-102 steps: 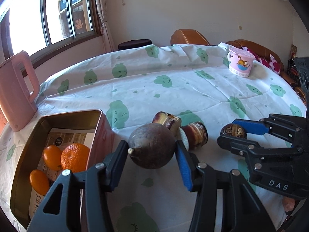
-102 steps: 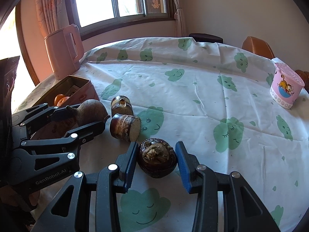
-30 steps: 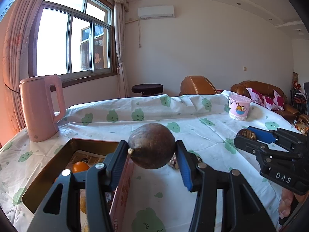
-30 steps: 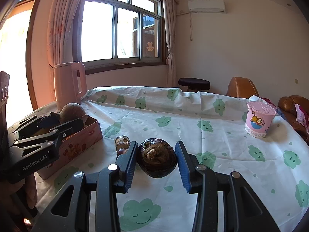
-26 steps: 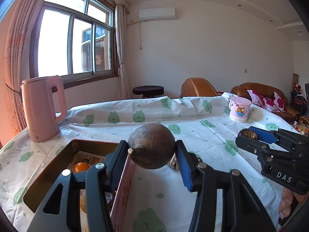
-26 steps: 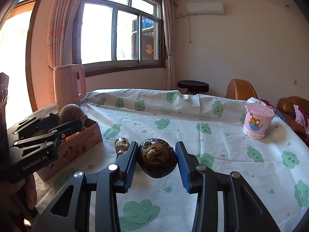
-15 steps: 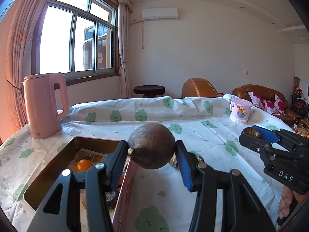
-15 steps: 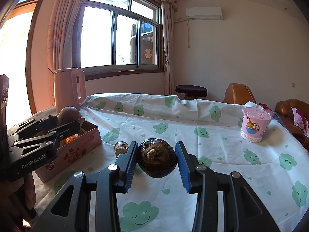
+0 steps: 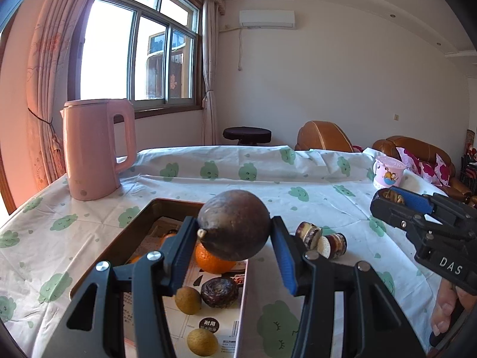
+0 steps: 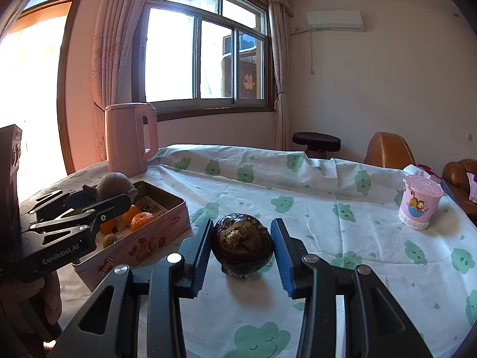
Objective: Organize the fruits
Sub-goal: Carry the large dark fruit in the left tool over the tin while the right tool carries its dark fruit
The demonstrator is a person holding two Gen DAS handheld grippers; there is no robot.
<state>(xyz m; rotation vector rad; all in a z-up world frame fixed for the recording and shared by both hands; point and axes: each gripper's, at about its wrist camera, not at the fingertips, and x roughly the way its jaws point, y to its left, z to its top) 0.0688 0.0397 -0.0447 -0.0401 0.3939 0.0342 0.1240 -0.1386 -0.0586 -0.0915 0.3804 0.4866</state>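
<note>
My left gripper (image 9: pixel 235 232) is shut on a round brown fruit (image 9: pixel 234 223) and holds it above the open pink tin (image 9: pixel 119 238). The tin holds an orange (image 9: pixel 213 261), a dark wrinkled fruit (image 9: pixel 219 291) and two small yellow-brown fruits (image 9: pixel 187 299). My right gripper (image 10: pixel 242 246) is shut on a dark wrinkled fruit (image 10: pixel 243 243), held above the tablecloth to the right of the tin (image 10: pixel 140 241). It shows in the left wrist view (image 9: pixel 390 198) at the right. The left gripper shows in the right wrist view (image 10: pixel 101 197) over the tin.
Two cut brown pieces (image 9: pixel 323 238) lie on the cloth right of the tin. A pink kettle (image 9: pixel 95 152) stands behind the tin. A pink cartoon cup (image 9: pixel 387 173) stands at the far right. Chairs and a stool stand beyond the table.
My left gripper has carried the round brown fruit up from the cloth and left over the tin. My right gripper has lifted its dark fruit off the cloth and holds it raised.
</note>
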